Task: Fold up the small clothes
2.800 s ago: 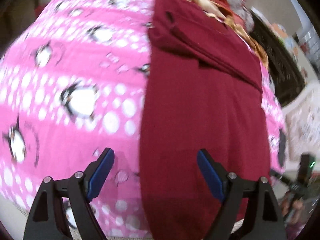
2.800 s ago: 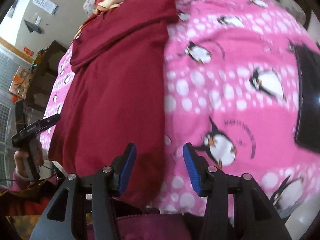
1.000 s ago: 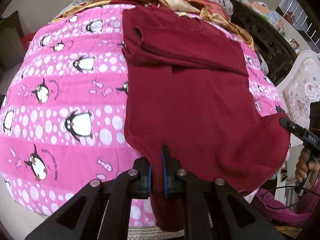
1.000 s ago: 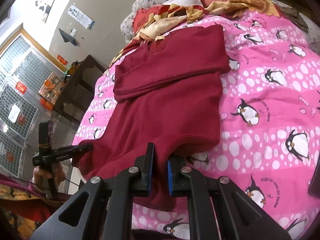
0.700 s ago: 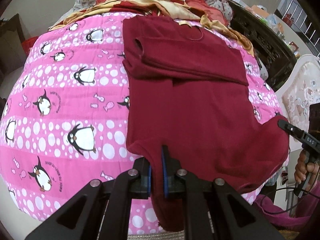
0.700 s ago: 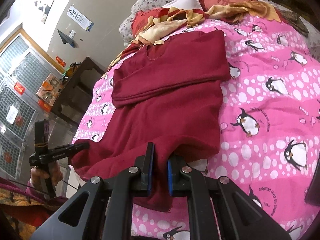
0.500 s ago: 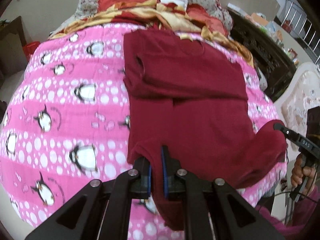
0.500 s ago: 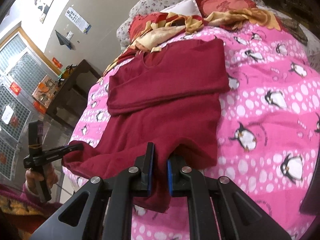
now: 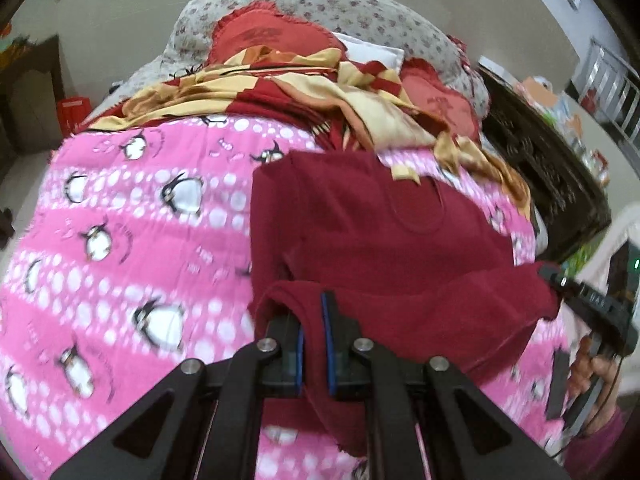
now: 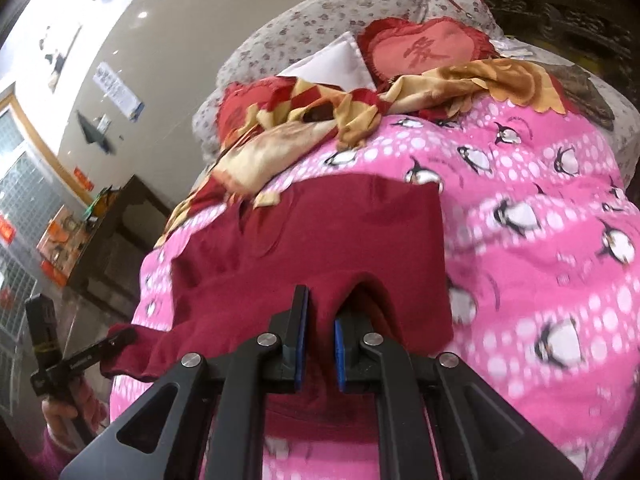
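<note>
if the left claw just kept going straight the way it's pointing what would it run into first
Probably the folded upper part of the maroon garment, whose hem the left claw already pinches, lying on the pink penguin blanket. Depth is hard to judge through the fisheye.

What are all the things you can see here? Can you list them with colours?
maroon top: one, dark red, on the blanket, near edge lifted
blanket: one, pink with penguins, covering the bed
patterned cloth: one, red and yellow, crumpled at the far end
heart cushions: two, red, behind that cloth
dark cabinet: one, beside the bed
left gripper: black, blue pads, shut on the top
right gripper: same, shut on the top
</note>
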A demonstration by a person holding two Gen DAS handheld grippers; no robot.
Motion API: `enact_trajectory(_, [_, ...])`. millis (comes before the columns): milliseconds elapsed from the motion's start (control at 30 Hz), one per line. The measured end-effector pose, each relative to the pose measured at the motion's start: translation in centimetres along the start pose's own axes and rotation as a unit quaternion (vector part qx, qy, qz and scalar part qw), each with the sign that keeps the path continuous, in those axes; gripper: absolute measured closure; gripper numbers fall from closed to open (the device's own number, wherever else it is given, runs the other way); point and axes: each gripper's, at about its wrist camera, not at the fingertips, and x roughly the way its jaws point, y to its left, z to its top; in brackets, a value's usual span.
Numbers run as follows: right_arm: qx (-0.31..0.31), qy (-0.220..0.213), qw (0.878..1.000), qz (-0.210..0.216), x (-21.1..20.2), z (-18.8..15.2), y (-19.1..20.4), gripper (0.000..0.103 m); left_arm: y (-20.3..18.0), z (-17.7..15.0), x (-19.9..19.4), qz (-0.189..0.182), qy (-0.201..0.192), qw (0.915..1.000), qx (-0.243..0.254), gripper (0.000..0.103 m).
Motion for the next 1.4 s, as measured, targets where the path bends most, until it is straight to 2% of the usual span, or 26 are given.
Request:
enact_trajectory(200, [0.029,0.006,0.999,-0.028,4.8,3.4,-1.2,0.093,0.6,4.0,4.7,0.002,0.004,0.9998,-0.020,0.095])
enact_trajectory(333, [0.088,0.012,0.996,-0.006,7.2,4.8,-3.2,0.091,1.9,5.7,7.3,-0.013,0.019,0.9990,-0.040,0.092])
enact_trajectory(400, [0.102,0.008,0.995,0.006,7.1,5.5,-3.8,0.082,2.9,6.4,7.6,-0.038,0.022,0.9972,-0.061,0.091])
enact_trajectory(467, [0.107,-0.029,0.994,0.001,5.5,6.2,-4.2,0.071,3.3,7.2,7.5,-0.057,0.024,0.9957,-0.070,0.091])
enact_trajectory(533, [0.101,-0.054,0.993,0.004,3.6,6.9,-4.4,0.071,3.0,7.5,7.0,-0.062,0.028,0.9960,-0.057,0.088])
enact_trajectory(633, [0.056,-0.049,0.997,0.011,1.4,6.1,-3.2,0.071,2.0,7.2,5.6,-0.068,0.017,0.9972,-0.027,0.069])
enact_trajectory(667, [0.029,-0.044,0.999,0.007,0.8,5.3,-2.5,0.071,1.9,7.1,5.2,-0.069,0.012,0.9973,-0.022,0.059])
enact_trajectory(700, [-0.002,-0.041,0.999,0.006,0.4,4.2,-1.8,0.071,1.9,7.0,4.9,-0.063,0.003,0.9978,-0.021,0.043])
enact_trajectory(767, [-0.048,-0.031,0.998,0.011,0.3,2.5,-0.7,0.071,2.2,7.2,4.4,-0.039,-0.025,0.9986,-0.026,0.028])
enact_trajectory(833, [-0.101,-0.006,0.995,0.015,0.8,0.4,0.5,0.071,2.8,7.7,4.3,-0.037,-0.032,0.9982,-0.035,0.027])
enact_trajectory(900, [-0.120,0.012,0.993,0.017,1.9,-0.5,0.8,0.071,3.5,8.0,4.1,-0.045,-0.027,0.9971,-0.055,0.027])
enact_trajectory(967, [-0.129,0.031,0.991,-0.009,4.0,-0.4,1.3,0.071,3.8,7.8,3.3,-0.048,-0.039,0.9961,-0.063,0.027])
enact_trajectory(1033, [-0.137,0.022,0.990,-0.030,5.9,1.2,2.0,0.071,3.4,7.2,2.4,-0.040,-0.048,0.9967,-0.052,0.026])
enact_trajectory(1100, [-0.124,0.000,0.991,-0.047,7.5,3.4,2.0,0.070,2.8,6.5,2.1,-0.034,-0.054,0.9972,-0.039,0.021])
enact_trajectory(1133, [-0.113,0.002,0.992,-0.061,9.2,4.8,1.7,0.070,2.5,6.4,2.2,-0.032,-0.054,0.9975,-0.035,0.020])
enact_trajectory(1200, [-0.076,0.044,0.992,-0.096,12.9,7.0,0.3,0.070,1.7,6.0,2.9,-0.027,-0.044,0.9984,-0.023,0.019])
enact_trajectory(1233, [-0.060,0.050,0.993,-0.094,13.7,7.5,-0.1,0.070,1.3,6.0,3.4,-0.023,-0.038,0.9989,-0.016,0.019])
enact_trajectory(1300, [-0.043,0.037,0.994,-0.089,13.5,7.9,-0.2,0.071,0.7,5.7,4.5,-0.014,-0.034,0.9993,-0.003,0.019])
enact_trajectory(1400, [-0.048,0.004,0.995,-0.088,11.0,7.4,0.4,0.071,0.5,5.6,6.8,0.011,-0.024,0.9996,0.008,0.019])
